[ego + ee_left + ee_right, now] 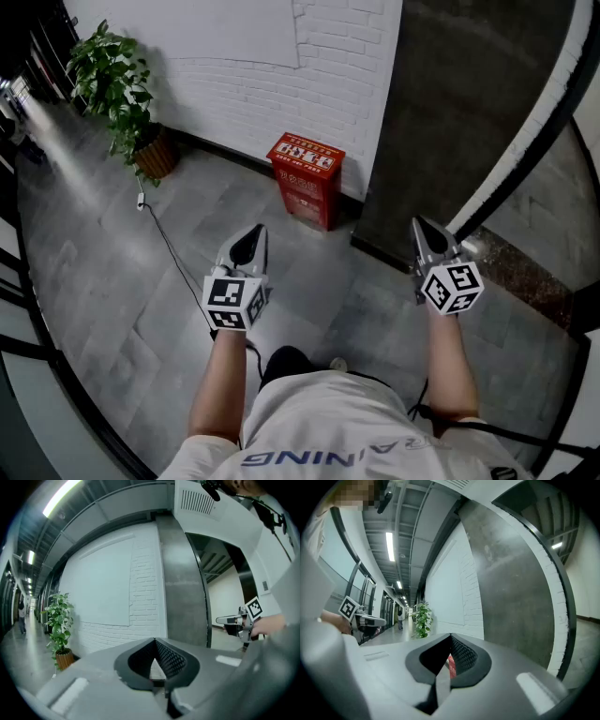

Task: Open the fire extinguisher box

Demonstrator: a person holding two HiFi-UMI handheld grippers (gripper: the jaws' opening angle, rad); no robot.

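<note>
The red fire extinguisher box [306, 178] stands on the grey floor against the white brick wall, lid down. Both grippers hang in the air short of it, apart from it. My left gripper [255, 232] points toward the box's left side, its jaws together with nothing between them [154, 641]. To the right, near the dark pillar, my right gripper [419, 225] is shut and empty too [450, 637]. A sliver of the red box [450, 665] shows through the opening behind the right jaws.
A potted plant [124, 92] stands at the far left by the wall. A thin cable [173, 248] runs across the floor tiles from it toward my feet. A dark grey pillar [450, 112] rises right of the box. A black railing [37, 356] borders the left.
</note>
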